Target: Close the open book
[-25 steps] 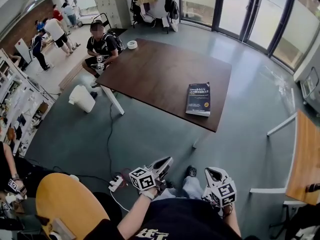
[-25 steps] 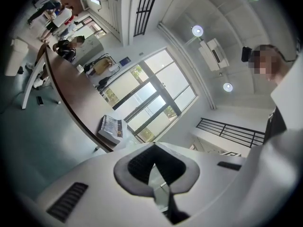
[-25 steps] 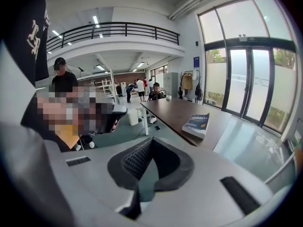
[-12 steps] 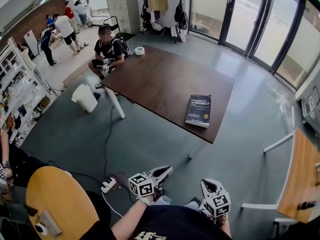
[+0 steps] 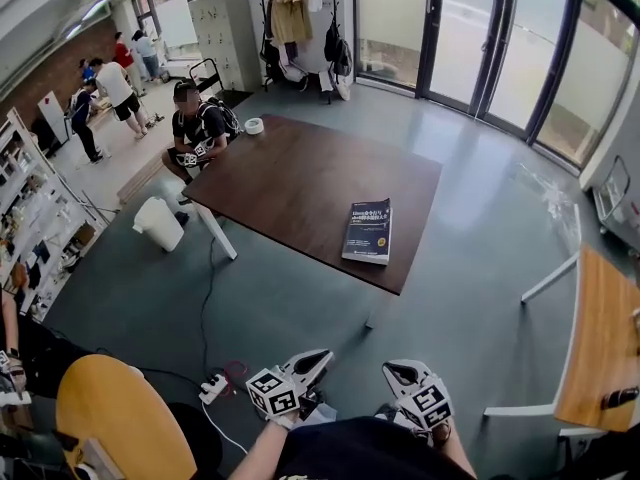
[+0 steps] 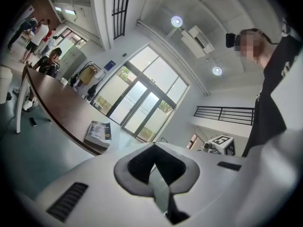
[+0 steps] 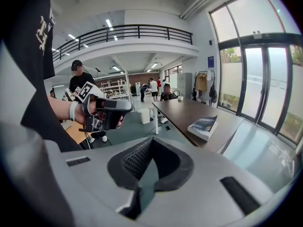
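Both claws sit lower in the head view than a second ago. The left claw [image 5: 318, 358] and right claw [image 5: 395, 371] are pressed together, empty. The dark-blue book [image 5: 368, 232] lies closed by the surface's [image 5: 290, 183] near edge, its white cover lettering unreadable.

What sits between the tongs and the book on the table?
Head view: only bare grey floor and a strip of the brown table separate the left tongs and right tongs from the book.

Dark blue book [image 5: 368, 232], dark brown table [image 5: 290, 173], white bin [image 5: 160, 224], grey-green floor [image 5: 480, 238].
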`<state>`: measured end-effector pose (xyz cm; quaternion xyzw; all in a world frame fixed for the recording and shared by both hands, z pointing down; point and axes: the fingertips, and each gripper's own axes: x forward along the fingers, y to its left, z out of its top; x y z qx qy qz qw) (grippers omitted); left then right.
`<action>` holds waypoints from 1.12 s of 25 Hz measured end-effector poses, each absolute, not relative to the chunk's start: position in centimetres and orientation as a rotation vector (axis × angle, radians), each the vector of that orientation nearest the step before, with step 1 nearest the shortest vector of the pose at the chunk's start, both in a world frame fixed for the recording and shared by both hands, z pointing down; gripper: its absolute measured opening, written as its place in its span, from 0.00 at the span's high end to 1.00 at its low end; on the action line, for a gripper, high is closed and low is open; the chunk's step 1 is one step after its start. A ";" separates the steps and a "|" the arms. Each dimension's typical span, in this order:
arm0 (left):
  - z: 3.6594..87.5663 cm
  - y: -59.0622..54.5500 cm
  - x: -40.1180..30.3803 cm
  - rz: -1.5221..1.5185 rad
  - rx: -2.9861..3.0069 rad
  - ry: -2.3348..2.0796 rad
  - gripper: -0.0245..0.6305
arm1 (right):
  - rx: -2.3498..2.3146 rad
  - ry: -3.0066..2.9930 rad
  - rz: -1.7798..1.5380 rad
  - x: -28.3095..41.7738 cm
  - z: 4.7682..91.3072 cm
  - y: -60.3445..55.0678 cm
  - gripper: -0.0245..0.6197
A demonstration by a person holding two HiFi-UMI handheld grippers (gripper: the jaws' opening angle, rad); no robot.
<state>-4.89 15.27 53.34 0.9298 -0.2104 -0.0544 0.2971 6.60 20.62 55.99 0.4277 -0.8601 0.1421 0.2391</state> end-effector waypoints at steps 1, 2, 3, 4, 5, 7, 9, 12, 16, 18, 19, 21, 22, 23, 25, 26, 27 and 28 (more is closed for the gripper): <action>53.1 15.7 -4.0 -0.131 2.486 -0.556 0.96 | 1.174 -2.359 0.388 7.3 55.8 20.8 0.98; 52.9 16.1 -3.2 -0.117 2.499 -0.554 0.96 | 1.178 -2.363 0.386 8.0 55.6 20.9 0.98; 52.7 16.5 -2.3 -0.105 2.510 -0.549 0.96 | 1.183 -2.366 0.384 8.8 55.4 21.0 0.98; 52.5 16.8 -1.5 -0.093 2.522 -0.537 0.96 | 1.190 -2.369 0.380 9.5 55.2 21.0 0.98; 52.3 17.1 -0.6 -0.084 2.534 -0.515 0.96 | 1.198 -2.369 0.373 10.2 55.0 20.9 0.98; 51.6 17.6 1.3 -0.069 2.561 -0.443 0.96 | 1.211 -2.364 0.347 11.4 54.4 20.7 0.98; 50.8 18.0 2.8 -0.054 2.591 -0.398 0.96 | 1.218 -2.367 0.315 12.1 53.7 20.5 0.98; 49.7 18.0 4.7 -0.038 2.625 -0.401 0.96 | 1.244 -2.376 0.279 13.4 52.7 20.3 0.98; 48.8 18.3 5.8 -0.015 2.656 -0.415 0.96 | 1.291 -2.395 0.258 14.3 51.7 20.2 0.98; 48.6 18.0 5.7 0.000 2.672 -0.426 0.96 | 1.298 -2.403 0.247 14.2 51.2 19.8 0.98; 48.6 17.8 5.6 0.005 2.677 -0.435 0.96 | 1.296 -2.407 0.242 14.1 51.2 19.6 0.98; 48.5 17.5 5.5 0.010 2.687 -0.455 0.96 | 1.281 -2.418 0.234 14.0 51.1 19.2 0.98; 48.5 17.3 5.6 0.012 2.692 -0.466 0.96 | 1.269 -2.425 0.227 13.9 50.9 18.9 0.98; 48.4 17.1 5.5 0.012 2.695 -0.480 0.96 | 1.254 -2.431 0.215 13.7 50.8 18.7 0.98; 48.2 16.7 5.1 0.004 2.697 -0.509 0.96 | 1.228 -2.441 0.183 13.1 50.4 18.2 0.98; 48.0 16.6 4.9 -0.004 2.697 -0.520 0.96 | 1.219 -2.444 0.171 12.7 50.2 18.0 0.98; 47.9 16.5 4.6 -0.013 2.698 -0.527 0.96 | 1.215 -2.446 0.164 12.4 50.0 17.9 0.98; 47.8 16.6 4.3 -0.026 2.698 -0.528 0.96 | 1.214 -2.449 0.163 12.2 49.9 17.8 0.98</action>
